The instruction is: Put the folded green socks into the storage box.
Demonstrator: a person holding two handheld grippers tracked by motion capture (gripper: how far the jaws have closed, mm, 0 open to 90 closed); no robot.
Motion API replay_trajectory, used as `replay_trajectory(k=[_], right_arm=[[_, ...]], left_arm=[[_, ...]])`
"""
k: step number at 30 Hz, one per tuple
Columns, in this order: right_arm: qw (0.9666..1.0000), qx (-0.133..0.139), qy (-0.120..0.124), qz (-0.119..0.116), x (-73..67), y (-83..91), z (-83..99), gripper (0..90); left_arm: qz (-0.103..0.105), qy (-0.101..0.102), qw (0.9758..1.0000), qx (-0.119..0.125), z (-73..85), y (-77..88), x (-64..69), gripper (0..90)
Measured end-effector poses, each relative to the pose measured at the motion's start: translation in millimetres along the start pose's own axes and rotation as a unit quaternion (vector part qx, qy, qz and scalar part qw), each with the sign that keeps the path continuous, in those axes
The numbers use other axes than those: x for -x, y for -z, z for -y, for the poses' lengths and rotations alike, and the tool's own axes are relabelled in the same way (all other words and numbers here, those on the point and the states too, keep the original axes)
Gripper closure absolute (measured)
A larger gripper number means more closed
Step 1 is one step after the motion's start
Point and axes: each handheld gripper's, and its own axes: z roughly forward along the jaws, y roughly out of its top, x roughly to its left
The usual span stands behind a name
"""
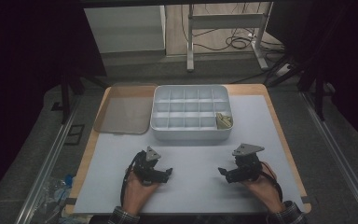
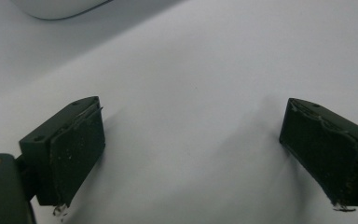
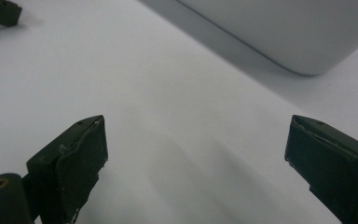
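Two grippers rest over the white mat (image 1: 186,191): the left gripper (image 1: 168,173) and the right gripper (image 1: 223,173) each have their jaws spread wide with nothing between them. Beyond them, left to right, lie one translucent lid (image 1: 122,109) and one white compartment tray (image 1: 191,135). One tan item (image 1: 223,121) sits in the tray's near right cell.
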Motion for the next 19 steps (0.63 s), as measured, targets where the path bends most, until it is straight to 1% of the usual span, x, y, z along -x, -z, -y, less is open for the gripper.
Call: replay_trajectory(k=[5,9,10,11,19], right_arm=[[1.0000,-0.007,-0.005,-0.002,-2.2,-7.4,11.3,6.3],[0.9998,-0.021,0.004,-0.002,-4.7,-14.0,17.2,6.3],[0.9999,-0.015,-0.005,-0.007,-4.5,-15.1,18.7,6.2],[0.9998,-0.013,-0.008,-0.010,-4.0,-15.3,19.5,6.3],[0.9999,-0.011,-0.008,-0.009,-4.6,-15.4,20.8,6.3]], left_arm=[[0.000,0.000,1.0000,0.000,0.0,0.0,0.1,6.4],[0.000,0.000,1.0000,0.000,0.0,0.0,0.0,6.4],[0.000,0.000,1.0000,0.000,0.0,0.0,0.0,6.4],[0.000,0.000,1.0000,0.000,0.0,0.0,0.1,6.4],[0.001,0.000,1.0000,0.000,0.1,-0.1,0.0,6.4]])
